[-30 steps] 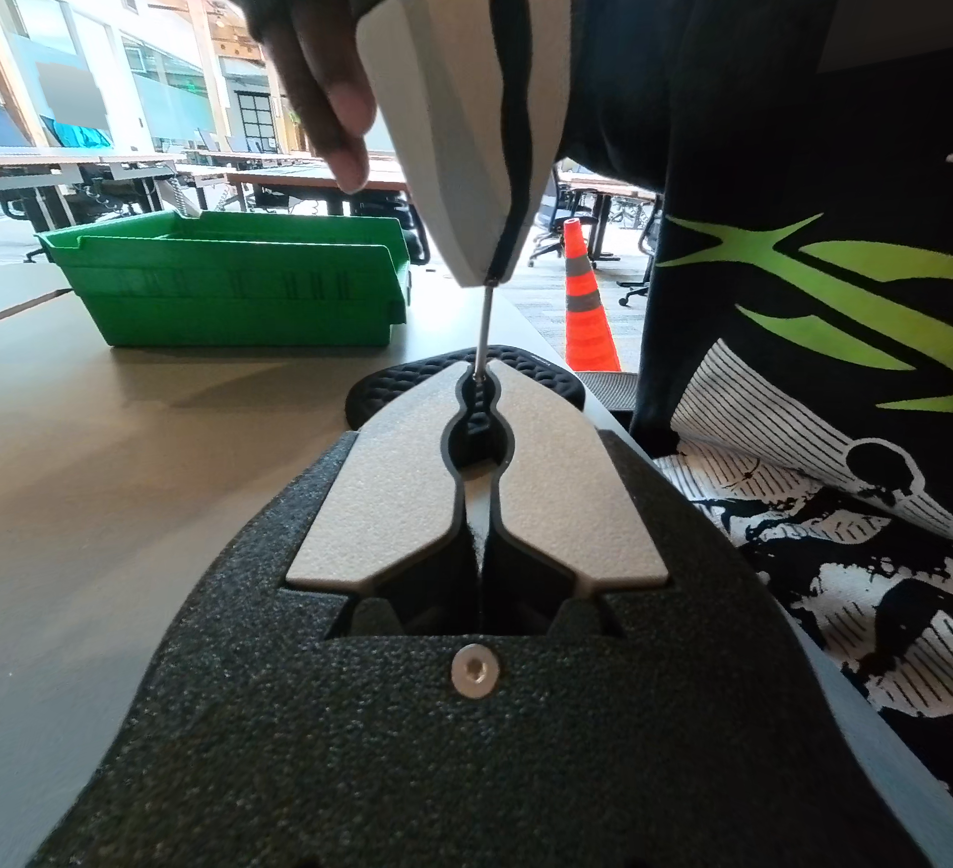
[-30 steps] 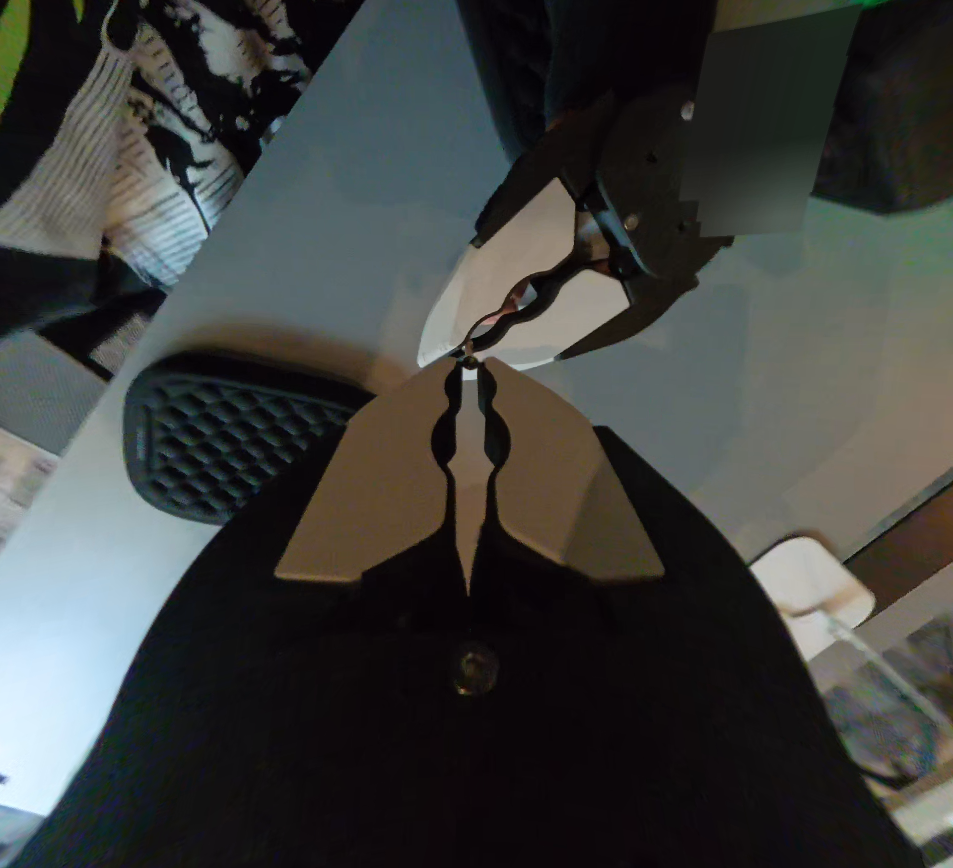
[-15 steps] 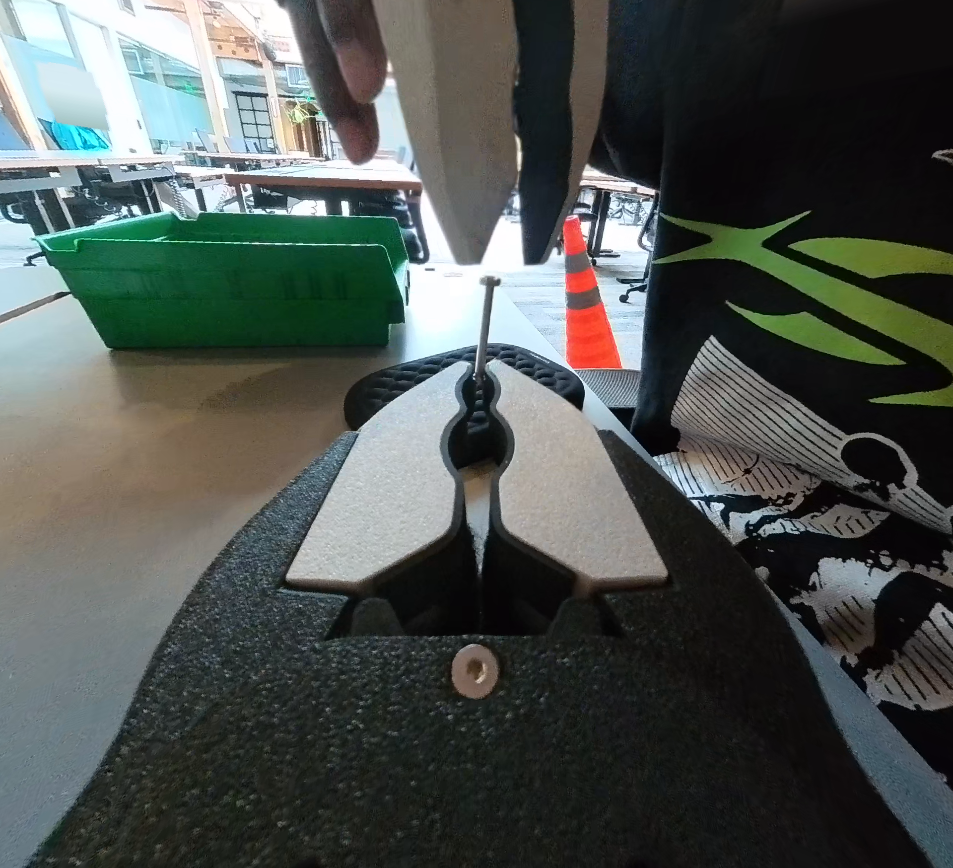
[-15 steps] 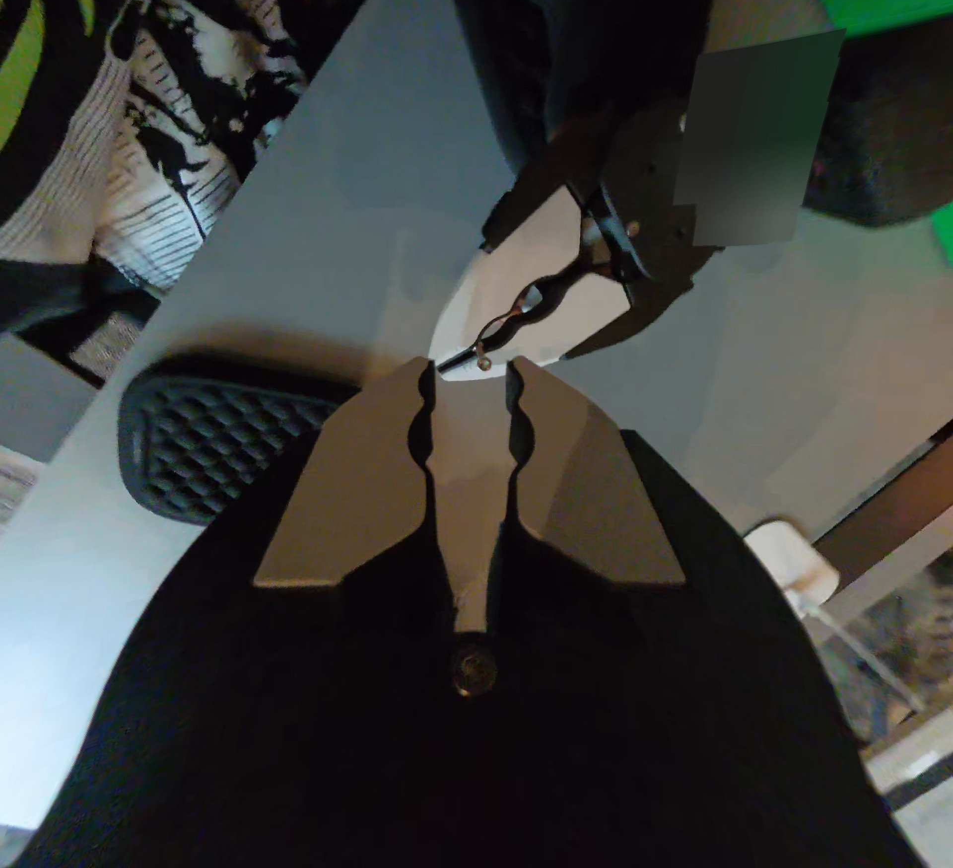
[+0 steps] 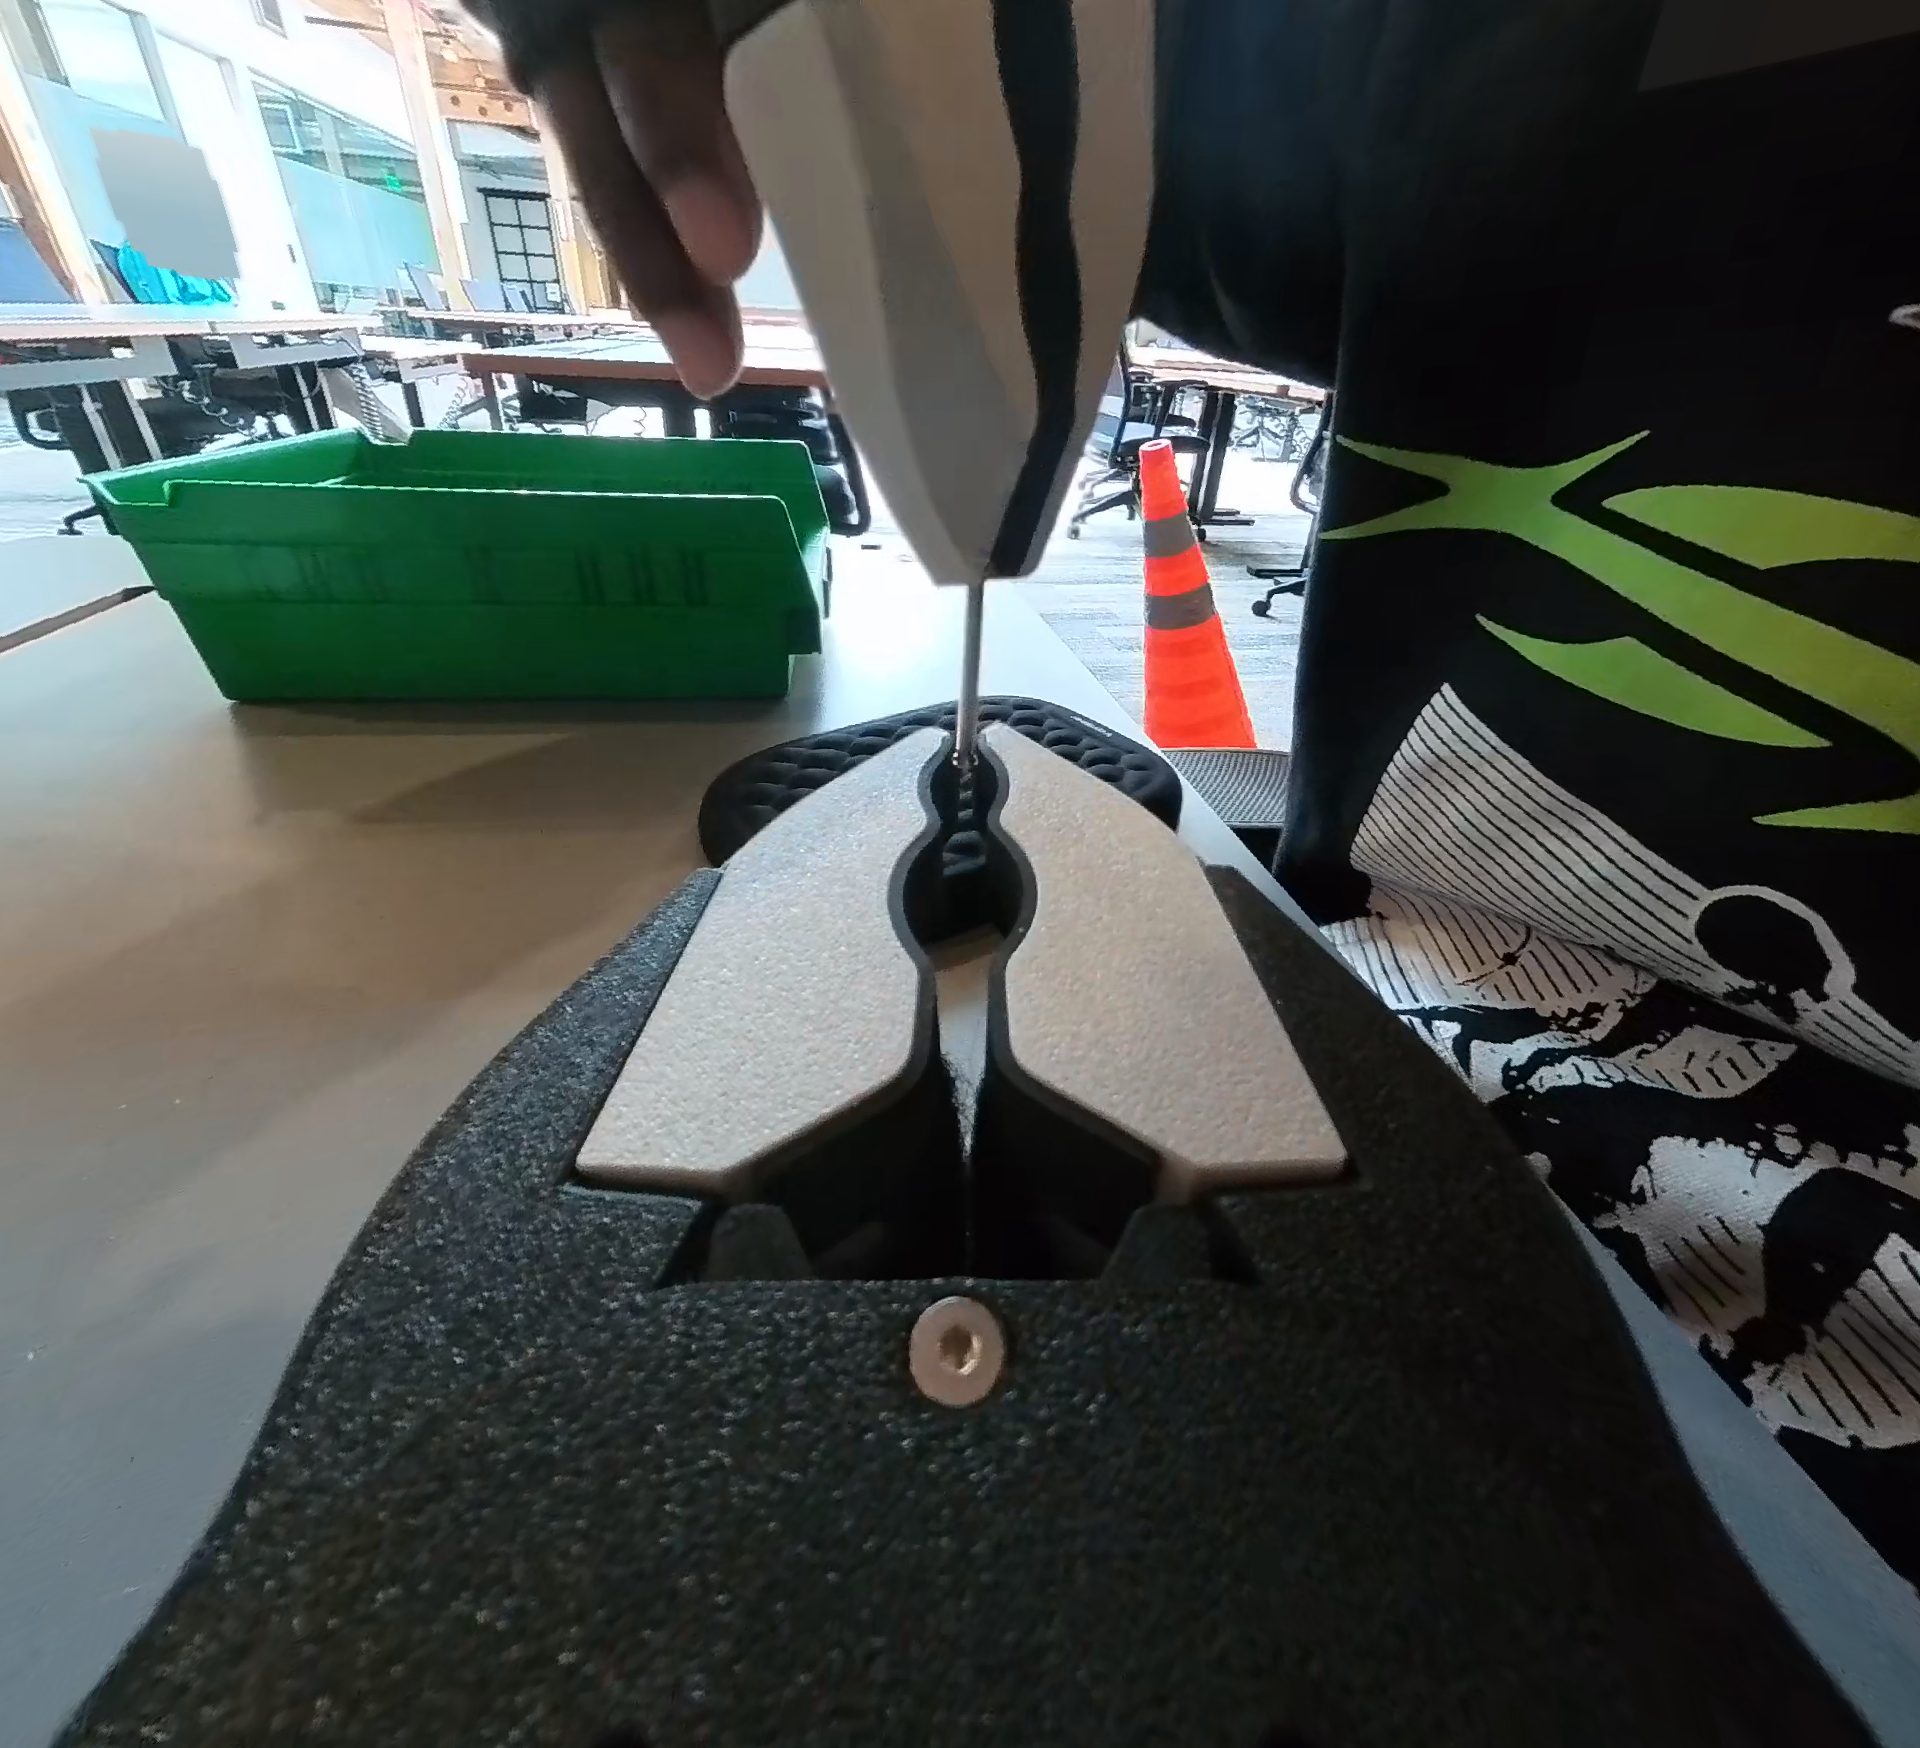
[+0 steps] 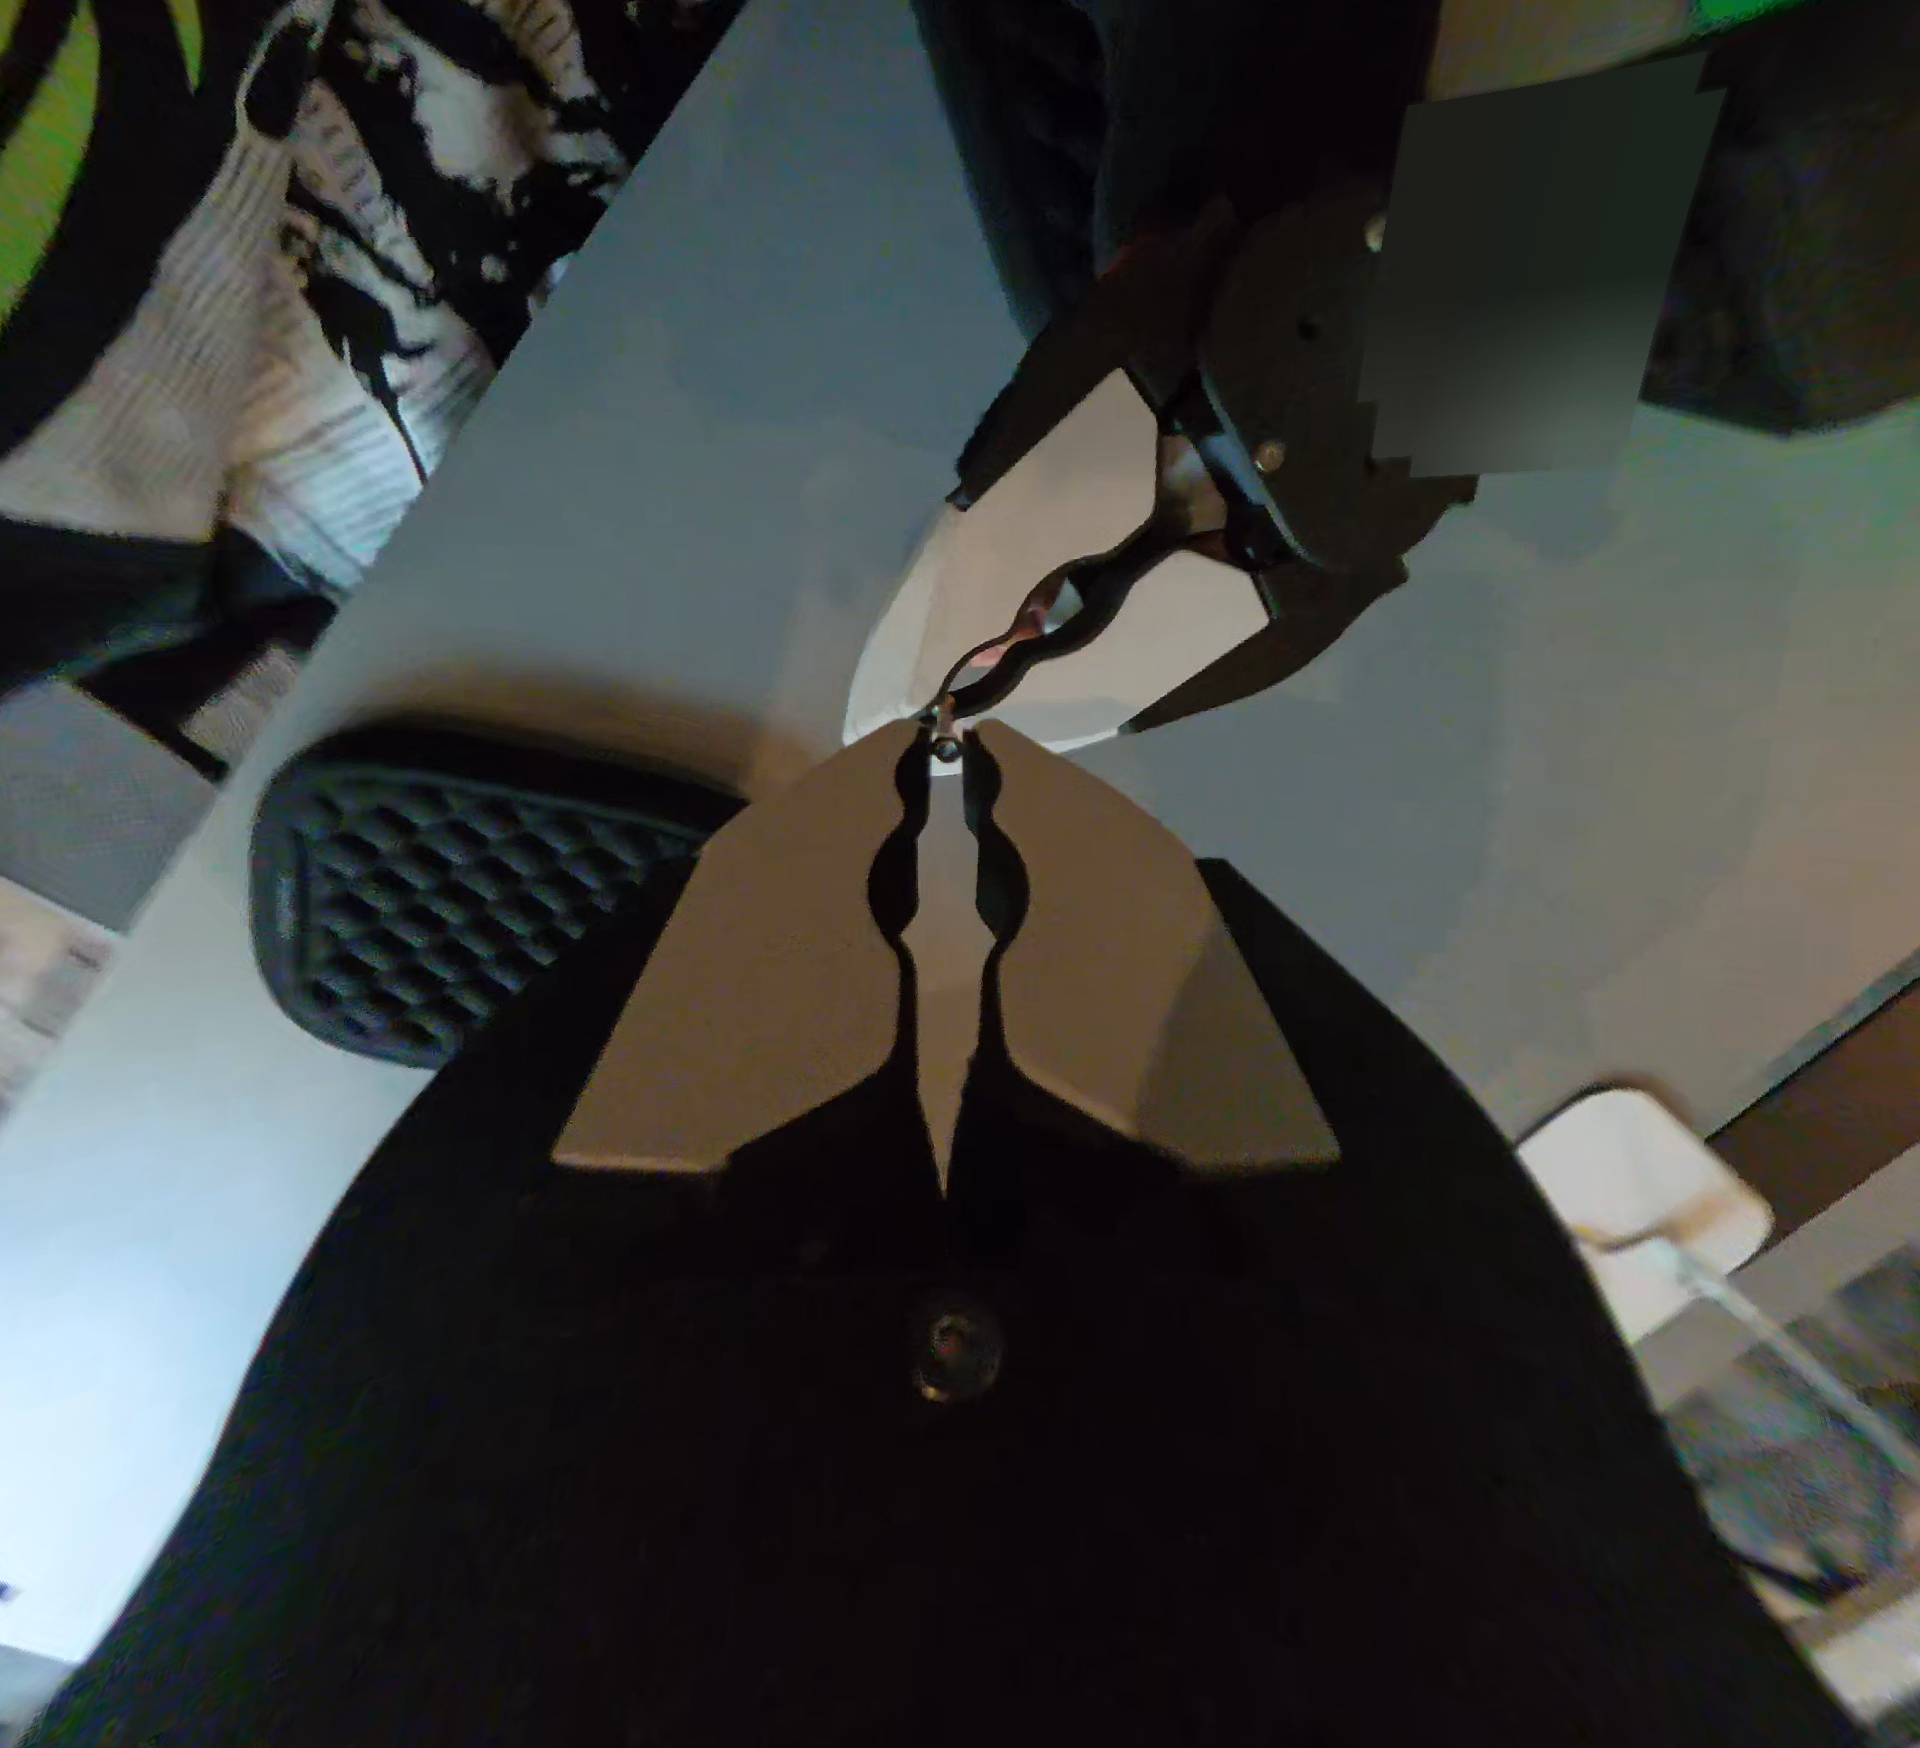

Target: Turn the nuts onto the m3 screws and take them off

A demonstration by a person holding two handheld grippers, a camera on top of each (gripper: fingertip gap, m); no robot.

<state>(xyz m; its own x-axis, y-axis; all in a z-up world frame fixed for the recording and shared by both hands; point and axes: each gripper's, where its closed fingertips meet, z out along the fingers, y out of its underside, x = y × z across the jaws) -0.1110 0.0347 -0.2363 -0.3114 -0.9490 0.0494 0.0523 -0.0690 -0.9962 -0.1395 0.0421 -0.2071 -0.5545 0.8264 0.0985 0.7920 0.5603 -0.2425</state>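
- Left wrist view: the left tool (image 5: 964, 756) had its two pale grey fingers (image 5: 790, 960) pressed together at the tips, pinching the lower end of a thin, silvery metal screw (image 5: 969, 659) that stood upright above the grey counter (image 5: 260, 867).
- The right tool (image 5: 987, 560) came down from above, its pale fingers narrowed onto the top of that screw; what sat between those tips was hidden in this view.
- Behind lay a black honeycomb-textured pad (image 5: 1091, 753), a green plastic bin (image 5: 488, 576) well apart to the left, and an orange traffic cone (image 5: 1184, 618) on the floor beyond the counter edge.
- Right wrist view: the right tool (image 6: 943, 748) looked down along the screw (image 6: 940, 719), and a small dark nut (image 6: 944, 749) showed between its fingertips (image 6: 831, 919), which stood narrowly apart around it. Whether both pads pressed on the nut could not be settled.
- The left tool (image 6: 940, 711) met it tip to tip from the far side, with the black pad (image 6: 447, 909) to the left on the counter (image 6: 675, 348).
- Judgement: screw and nut looked light, stiff and smooth, apt to slip or drop. The screw would best be gripped low on its shank, square across the pads, leaving the upper thread free. The nut would best be taken across opposite flats at the very fingertips, kept in line with the shank so the thread does not cross.
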